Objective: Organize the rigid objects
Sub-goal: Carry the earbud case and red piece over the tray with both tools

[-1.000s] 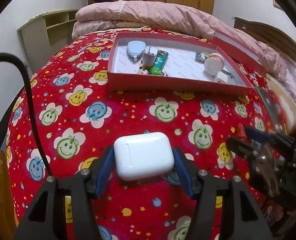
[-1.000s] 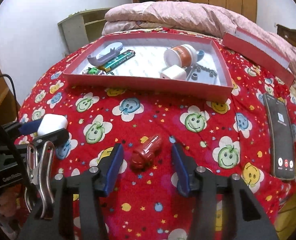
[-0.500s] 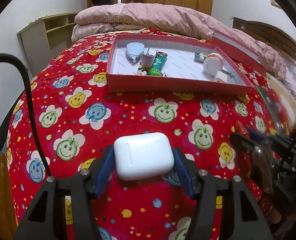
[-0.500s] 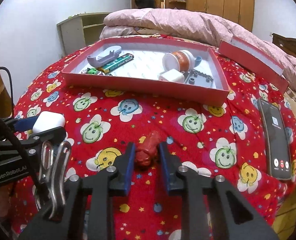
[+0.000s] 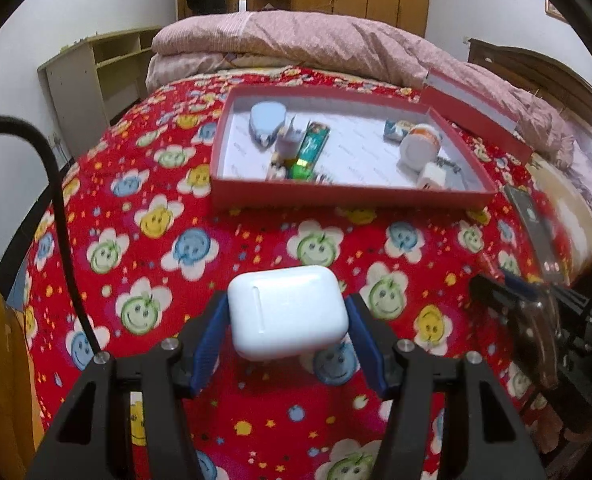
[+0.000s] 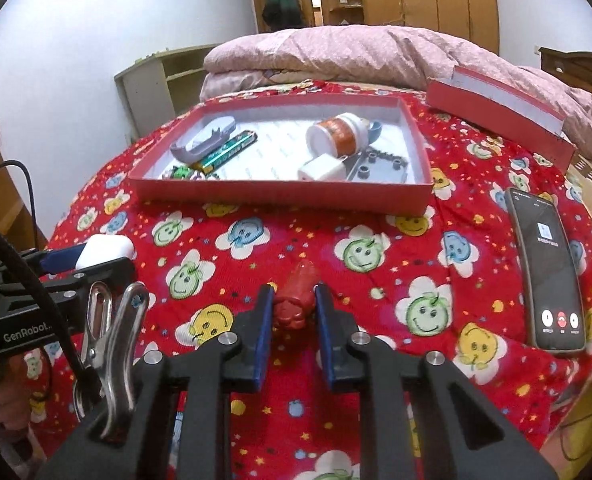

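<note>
My left gripper [image 5: 288,316] is shut on a white earbud case [image 5: 288,310] and holds it above the red smiley-flower bedspread. It also shows at the left of the right wrist view, with the case [image 6: 104,251] between its fingers. My right gripper [image 6: 294,304] is shut on a small red toy [image 6: 296,300], held just off the bedspread. The red tray [image 5: 347,198] [image 6: 280,196] lies farther back and holds several small items: a grey holder, a green pack, a white-and-orange jar, a white charger block.
A black phone [image 6: 545,272] with a lit call screen lies to the right of the tray. The red tray lid [image 6: 495,116] lies at the back right against the pink quilt [image 6: 375,56]. A wooden shelf unit [image 5: 92,80] stands left of the bed.
My right gripper closed on the red toy and lifted it slightly. Both grippers rose and tilted up, so the tray sits lower in view. The left still holds the earbud case.
</note>
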Motion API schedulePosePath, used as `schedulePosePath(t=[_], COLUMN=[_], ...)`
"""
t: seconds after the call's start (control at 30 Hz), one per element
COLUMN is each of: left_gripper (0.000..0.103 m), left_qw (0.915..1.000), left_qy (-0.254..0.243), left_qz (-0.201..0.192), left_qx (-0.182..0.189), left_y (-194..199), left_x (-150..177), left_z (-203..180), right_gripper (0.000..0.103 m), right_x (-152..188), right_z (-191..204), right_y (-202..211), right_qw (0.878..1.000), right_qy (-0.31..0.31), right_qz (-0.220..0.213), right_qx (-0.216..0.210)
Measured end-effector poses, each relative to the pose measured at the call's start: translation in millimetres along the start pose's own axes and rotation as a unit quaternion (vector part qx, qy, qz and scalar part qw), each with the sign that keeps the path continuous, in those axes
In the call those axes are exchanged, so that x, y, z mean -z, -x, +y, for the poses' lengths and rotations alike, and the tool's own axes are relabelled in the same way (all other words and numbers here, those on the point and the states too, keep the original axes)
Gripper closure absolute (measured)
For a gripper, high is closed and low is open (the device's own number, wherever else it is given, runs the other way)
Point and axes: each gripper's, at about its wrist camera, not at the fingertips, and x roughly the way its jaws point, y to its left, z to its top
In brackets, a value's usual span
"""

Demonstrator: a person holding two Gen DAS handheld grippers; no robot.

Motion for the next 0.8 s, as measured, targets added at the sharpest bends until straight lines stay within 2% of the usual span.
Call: schedulePosePath(t=[0.23, 0.47, 0.8], left_gripper=[0.041, 0.041, 0.041], left_qw=[0.9997, 0.9993, 0.9993], left_qy=[-0.008, -0.008, -0.009], left_qz=[-0.017, -0.025, -0.02], left_qx=[0.012, 0.027, 0.029], left_y=[5.0, -2.0, -26.2], left_x=[-27.6, -58.7, -87.9], left_z=[-12.6, -23.3, -32.0], right_gripper=[0.082, 0.082, 0.082], right_x=[-14.4, -44.2, -81.3], right_z=[-6.1, -12.7, -18.7], right_y=[10.5, 17.0, 2.3], right_qw=[1.0, 0.999, 0.998], right_qy=[0.005, 0.011, 0.02], right_qz=[-0.017, -0.038, -0.051], right_qx=[-0.004, 0.001, 0.009])
